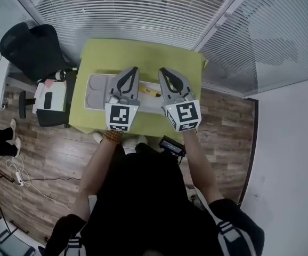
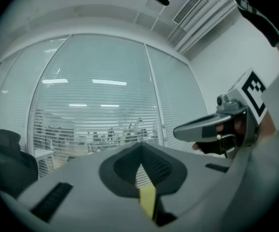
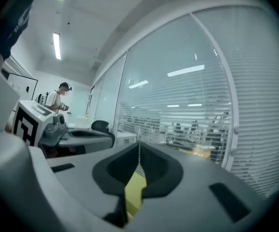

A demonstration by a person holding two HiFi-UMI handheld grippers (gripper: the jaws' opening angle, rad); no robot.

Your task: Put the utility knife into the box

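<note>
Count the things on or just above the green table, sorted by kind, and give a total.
Grippers: 2, the left gripper and the right gripper, both shut with nothing in them
Box: 1
Utility knife: 1
Total: 4

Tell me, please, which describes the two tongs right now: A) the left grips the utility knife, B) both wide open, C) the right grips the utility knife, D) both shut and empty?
D: the left tongs and right tongs each show tips touching with nothing between, while the utility knife lies ungripped between them.
</note>
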